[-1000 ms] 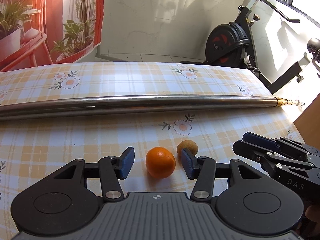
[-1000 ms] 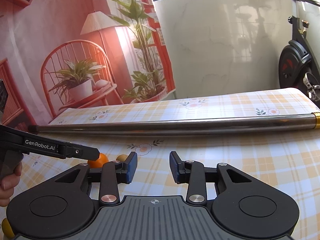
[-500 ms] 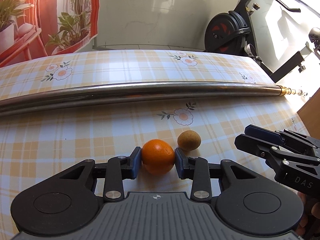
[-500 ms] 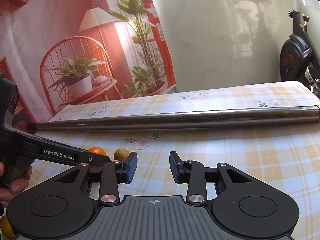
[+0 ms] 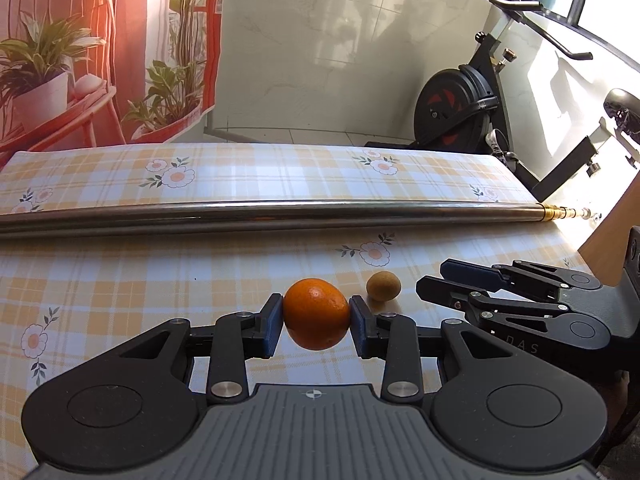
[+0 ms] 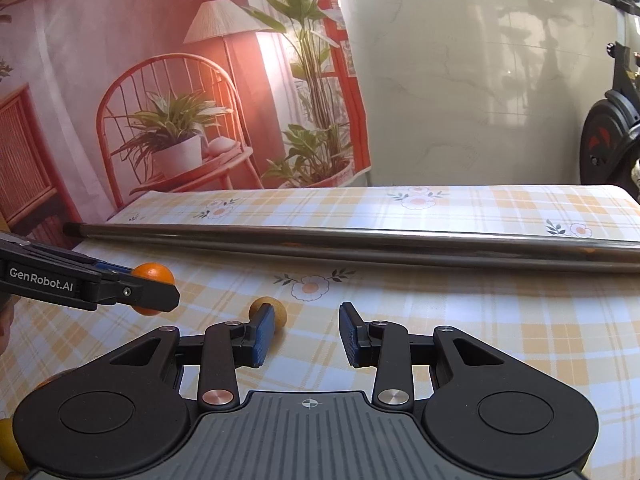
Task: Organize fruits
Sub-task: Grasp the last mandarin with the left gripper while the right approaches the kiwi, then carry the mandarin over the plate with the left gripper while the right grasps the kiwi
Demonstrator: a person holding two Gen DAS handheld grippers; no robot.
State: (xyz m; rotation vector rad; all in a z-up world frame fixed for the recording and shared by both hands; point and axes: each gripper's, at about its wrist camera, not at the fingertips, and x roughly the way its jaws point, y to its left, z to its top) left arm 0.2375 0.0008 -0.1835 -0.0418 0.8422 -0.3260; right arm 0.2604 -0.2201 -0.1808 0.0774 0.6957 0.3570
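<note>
Orange clamped and lifted, kiwi next.
Low centre of the left view, our left gripper [image 5: 317, 319] has closed on the orange [image 5: 316, 313] and raised it off the table [image 5: 120, 280]. Right gripper [image 6: 307, 335] hangs open, the kiwi [image 5: 383, 286] beside its left finger. Steel pole [image 5: 280, 212] lies beyond.

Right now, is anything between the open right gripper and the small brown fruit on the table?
Nothing visible. The brown fruit lies on the tablecloth just ahead of the right gripper, partly behind its left fingertip. The left gripper, holding the orange, is off to the side.
</note>
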